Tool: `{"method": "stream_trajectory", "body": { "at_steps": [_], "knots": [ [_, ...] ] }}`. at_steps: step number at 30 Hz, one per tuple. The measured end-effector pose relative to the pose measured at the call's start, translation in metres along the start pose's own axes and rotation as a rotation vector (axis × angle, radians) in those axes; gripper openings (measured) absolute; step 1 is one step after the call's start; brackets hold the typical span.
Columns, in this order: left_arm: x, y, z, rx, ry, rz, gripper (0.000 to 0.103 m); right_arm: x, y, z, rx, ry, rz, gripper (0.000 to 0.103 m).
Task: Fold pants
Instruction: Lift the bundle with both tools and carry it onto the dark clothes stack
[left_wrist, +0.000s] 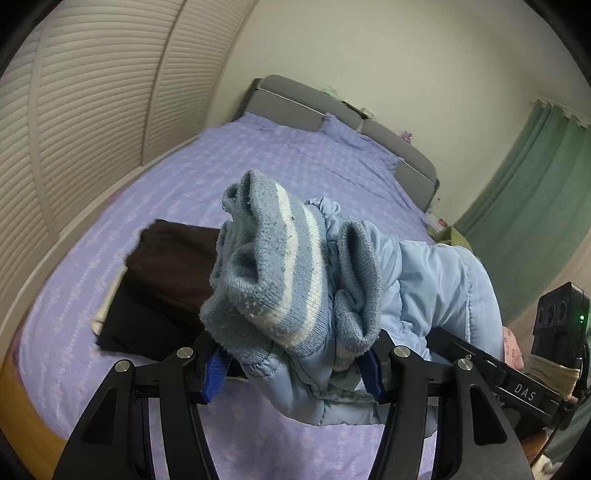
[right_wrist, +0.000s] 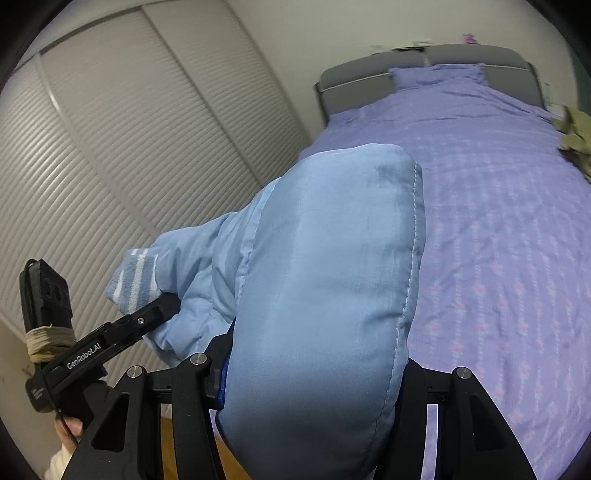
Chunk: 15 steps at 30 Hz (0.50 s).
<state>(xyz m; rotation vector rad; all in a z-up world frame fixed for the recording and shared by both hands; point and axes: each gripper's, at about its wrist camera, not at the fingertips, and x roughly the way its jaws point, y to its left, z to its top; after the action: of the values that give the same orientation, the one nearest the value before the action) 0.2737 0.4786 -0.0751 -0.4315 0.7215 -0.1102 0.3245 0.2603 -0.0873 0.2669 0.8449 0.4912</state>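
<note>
Right now you have the padded blue pants (left_wrist: 424, 280) lifted off the bed (left_wrist: 280, 162), one end in each gripper; your left gripper (left_wrist: 291, 365) has its jaws closed on the fabric just below the striped knit cuffs (left_wrist: 273, 266) (both cuffs bunch up together above the jaws), and your right gripper (right_wrist: 314, 380) has its jaws clamped on the thick, puffed end of the pants, which bulges out towards the headboard (right_wrist: 424, 62). You look to be mid-fold, carrying the garment doubled over rather than spread; next, judge a bare patch of the bed, on the side of the dark folded pile (left_wrist: 162, 280) away from the headboard or beside it; lower both ends level, let the padding settle flat, then release only once the cuffs lie squarely on the thick end.
</note>
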Motion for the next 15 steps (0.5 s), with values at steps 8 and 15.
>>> {"method": "stream_trajectory", "body": {
  "at_steps": [8, 15],
  "knots": [
    [0.016, 0.063, 0.036, -0.046, -0.039, 0.027, 0.058, 0.058, 0.032, 0.023, -0.124, 0.03, 0.054, 0.054],
    [0.057, 0.101, 0.072, -0.048, -0.025, 0.044, 0.058, 0.114, 0.031, 0.054, -0.131, 0.083, 0.078, 0.055]
  ]
}}
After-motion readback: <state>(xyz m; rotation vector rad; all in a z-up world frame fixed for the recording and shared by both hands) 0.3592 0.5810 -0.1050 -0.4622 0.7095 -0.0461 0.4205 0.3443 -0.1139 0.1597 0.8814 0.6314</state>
